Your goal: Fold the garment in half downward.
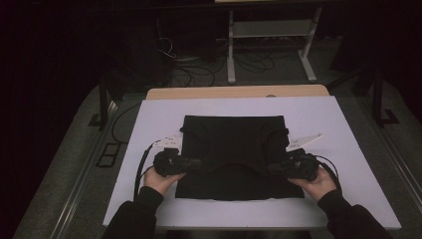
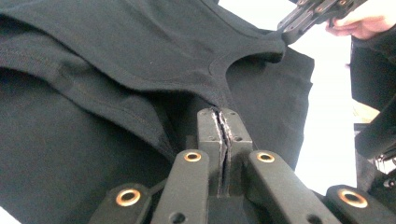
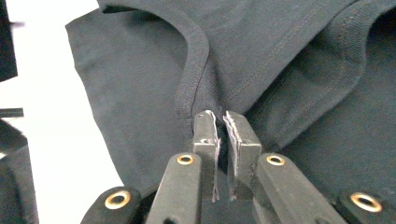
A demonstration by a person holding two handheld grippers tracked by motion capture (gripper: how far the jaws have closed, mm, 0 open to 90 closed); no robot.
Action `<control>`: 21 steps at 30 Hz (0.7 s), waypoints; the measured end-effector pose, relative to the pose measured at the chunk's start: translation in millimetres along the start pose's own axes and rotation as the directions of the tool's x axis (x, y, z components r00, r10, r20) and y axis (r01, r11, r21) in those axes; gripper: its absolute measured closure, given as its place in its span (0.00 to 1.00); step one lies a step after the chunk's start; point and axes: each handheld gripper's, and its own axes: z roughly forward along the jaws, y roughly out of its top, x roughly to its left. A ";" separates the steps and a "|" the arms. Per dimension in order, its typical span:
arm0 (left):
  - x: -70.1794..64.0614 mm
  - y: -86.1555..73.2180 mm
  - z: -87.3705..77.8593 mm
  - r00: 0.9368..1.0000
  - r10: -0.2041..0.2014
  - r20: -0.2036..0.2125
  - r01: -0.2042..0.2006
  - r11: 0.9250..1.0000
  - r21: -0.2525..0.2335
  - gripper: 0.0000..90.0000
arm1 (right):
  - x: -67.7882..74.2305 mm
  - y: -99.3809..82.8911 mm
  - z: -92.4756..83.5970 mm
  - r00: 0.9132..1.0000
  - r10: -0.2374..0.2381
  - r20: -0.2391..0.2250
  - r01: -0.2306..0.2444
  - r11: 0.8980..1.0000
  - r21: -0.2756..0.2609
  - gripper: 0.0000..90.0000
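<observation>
A black top [image 1: 234, 154] lies spread on a white board [image 1: 159, 112] that covers a wooden table [image 1: 234, 92]. In the high view its far part lies flat and square, while the near part is folded over on itself, with a curved edge running across the middle between the two grippers.

The left gripper [image 1: 196, 163] sits at the left side of the top, held in the person's left hand [image 1: 160, 180], its cable looping off over the board to the left. In the left gripper view [image 2: 223, 122] its jaws are pressed together on a thin pinch of black cloth right where the ribbed neckline comes down to them; a stitched hem runs off to the left of the jaws. The other gripper shows far off at the upper right of that view, also at the edge of the cloth.

The right gripper [image 1: 272, 167] sits at the right side of the top, in the right hand [image 1: 316, 184], level with the left one and well apart from it. In the right gripper view [image 3: 220, 122] its jaws are nearly together, with a narrow slit between the pads, and they pinch the cloth just beside the ribbed band that curves up and away to the left. A stitched hem crosses at the upper right.

A white stand [image 1: 271, 30] and loose cables lie on the floor beyond the table
</observation>
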 end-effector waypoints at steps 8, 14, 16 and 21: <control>-10.4 -6.7 -0.8 1.000 0.016 0.025 -0.017 0.999 0.029 0.97 | 7.8 -5.2 -0.4 0.999 -0.007 -0.037 0.008 1.000 0.029 0.92; -17.7 -11.6 -3.1 0.999 0.029 0.030 -0.030 0.999 0.041 0.97 | 13.4 -8.4 0.9 0.998 -0.007 -0.064 0.010 0.999 0.050 0.91; -19.7 -12.8 -2.9 0.999 0.025 0.031 -0.026 0.999 0.043 0.97 | 15.0 -9.3 0.7 0.998 -0.008 -0.069 0.012 0.999 0.052 0.91; -25.2 -14.8 -3.4 0.998 0.052 0.022 -0.054 0.995 0.083 0.97 | 20.5 -12.4 -1.5 0.997 -0.013 -0.075 0.017 0.998 0.055 0.91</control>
